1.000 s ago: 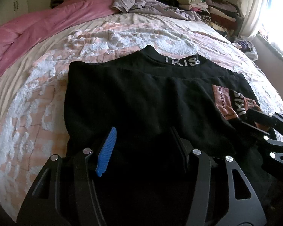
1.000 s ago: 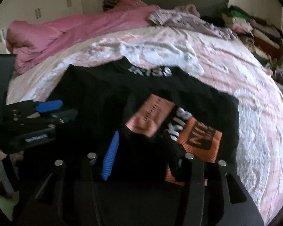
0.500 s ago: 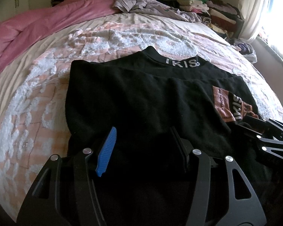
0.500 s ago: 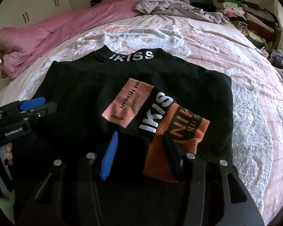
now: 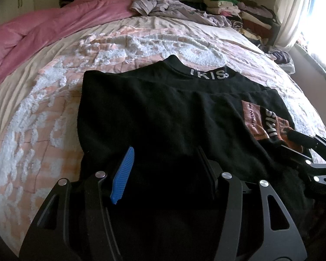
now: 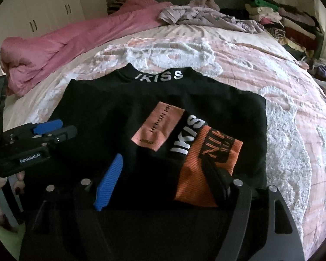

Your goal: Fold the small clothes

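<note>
One black knit top with white IKISS lettering on its collar lies at the centre of the right wrist view, one folded sleeve with one salmon patch and one orange ribbed cuff on it. Two black two-finger grippers: one at 6 o'clock, one at 9 o'clock. One pink-and-white tufted bedspread at 3 o'clock. One rumpled pink duvet at 10 o'clock. One crumpled lilac garment at 12 o'clock. One stack of folded clothes at 1 o'clock; its pieces cannot be counted
</note>
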Demonstrator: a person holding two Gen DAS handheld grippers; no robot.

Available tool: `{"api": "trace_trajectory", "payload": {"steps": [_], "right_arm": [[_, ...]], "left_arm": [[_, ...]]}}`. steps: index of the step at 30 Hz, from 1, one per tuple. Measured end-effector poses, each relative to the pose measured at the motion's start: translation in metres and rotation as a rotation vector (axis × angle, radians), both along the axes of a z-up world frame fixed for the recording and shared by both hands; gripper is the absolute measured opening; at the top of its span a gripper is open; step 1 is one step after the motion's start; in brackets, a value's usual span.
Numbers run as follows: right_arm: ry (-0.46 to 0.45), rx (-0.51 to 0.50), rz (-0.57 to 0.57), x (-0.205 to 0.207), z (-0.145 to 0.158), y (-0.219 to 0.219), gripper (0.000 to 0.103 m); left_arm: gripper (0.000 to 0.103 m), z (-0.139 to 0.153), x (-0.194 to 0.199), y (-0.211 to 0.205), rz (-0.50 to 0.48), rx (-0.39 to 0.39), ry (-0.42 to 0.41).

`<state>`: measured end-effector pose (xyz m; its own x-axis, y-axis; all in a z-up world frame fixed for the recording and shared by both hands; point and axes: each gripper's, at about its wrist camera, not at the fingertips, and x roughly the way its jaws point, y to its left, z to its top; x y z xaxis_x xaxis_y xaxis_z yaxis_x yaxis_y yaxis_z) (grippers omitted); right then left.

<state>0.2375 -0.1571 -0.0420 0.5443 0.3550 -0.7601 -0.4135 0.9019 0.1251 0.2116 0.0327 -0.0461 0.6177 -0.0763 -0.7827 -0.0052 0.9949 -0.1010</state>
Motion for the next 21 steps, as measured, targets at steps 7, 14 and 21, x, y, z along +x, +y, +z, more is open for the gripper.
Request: {"api": "trace_trajectory", "payload": {"steps": [7,14,21], "right_arm": [[-0.031,0.023,-0.011,-0.006,0.012,-0.005,0.086],[-0.058,0.04,-0.027,-0.01,0.022,-0.009,0.095],[-0.085,0.064,-0.034,-0.015,0.032,-0.012,0.096]], "left_arm": [[0.057,0.009,-0.005,0.0,0.003,-0.006,-0.007],[0.079,0.018,-0.012,0.003,0.021,-0.006,-0.018],[0.087,0.03,-0.019,0.006,0.034,0.003,-0.042]]}}
